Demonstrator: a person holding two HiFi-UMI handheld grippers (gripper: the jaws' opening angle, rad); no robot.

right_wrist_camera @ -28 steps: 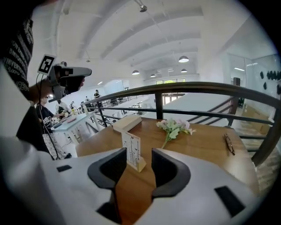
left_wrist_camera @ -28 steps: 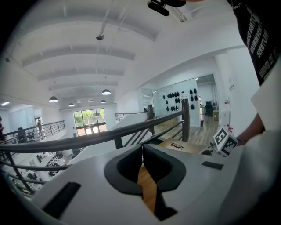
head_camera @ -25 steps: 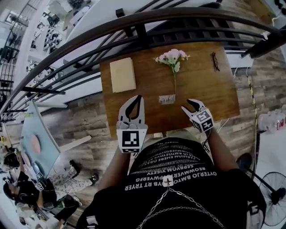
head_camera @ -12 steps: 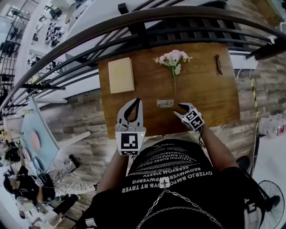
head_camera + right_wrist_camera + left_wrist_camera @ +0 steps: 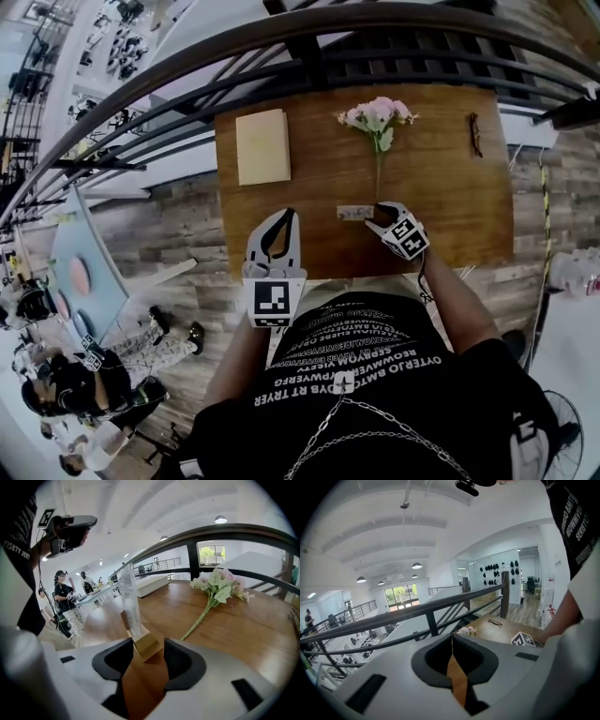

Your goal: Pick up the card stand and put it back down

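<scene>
Wooden worktop (image 5: 450,225) nearest, where the left gripper's (image 5: 287,217) fingers are pressed together. The right gripper's (image 5: 379,218) fingers have just been spreading, loose around the upright card stand (image 5: 354,213). Beyond lie flowers (image 5: 380,114), a notebook (image 5: 262,146), a dark railing (image 5: 187,70) and plank floor (image 5: 159,234).
</scene>
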